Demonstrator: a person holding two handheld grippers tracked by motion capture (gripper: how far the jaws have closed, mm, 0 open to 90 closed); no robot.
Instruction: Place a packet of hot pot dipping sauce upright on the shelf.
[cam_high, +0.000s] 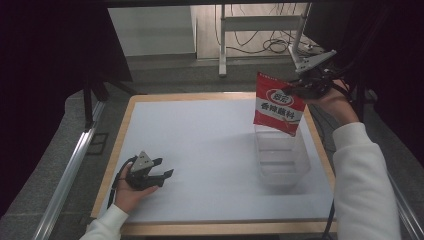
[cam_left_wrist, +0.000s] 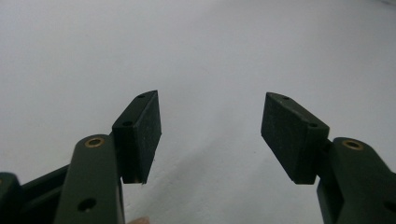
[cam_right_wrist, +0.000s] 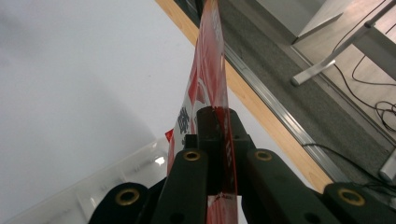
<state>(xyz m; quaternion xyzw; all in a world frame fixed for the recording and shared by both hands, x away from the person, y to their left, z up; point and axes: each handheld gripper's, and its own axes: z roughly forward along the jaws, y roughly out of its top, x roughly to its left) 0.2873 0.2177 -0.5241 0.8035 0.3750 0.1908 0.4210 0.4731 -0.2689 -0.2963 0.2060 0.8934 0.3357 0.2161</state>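
Up at the far right, the right gripper (cam_high: 300, 89) has its jaws clamped on the edge of a red and white seasoning packet (cam_high: 277, 105), which hangs in the air above the far end of a clear plastic box (cam_high: 281, 160) on the white table (cam_high: 200, 135). Meanwhile the left gripper (cam_high: 162, 168) rests low near the table's front left, jaws apart with nothing between them.

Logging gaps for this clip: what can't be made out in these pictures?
- Small print on the red packet: too small in the high view, edge-on in the right gripper view.
- Bottom of the clear plastic bin: glare in the high view; cut off by the right gripper.
- Left gripper: no object between its open jaws.
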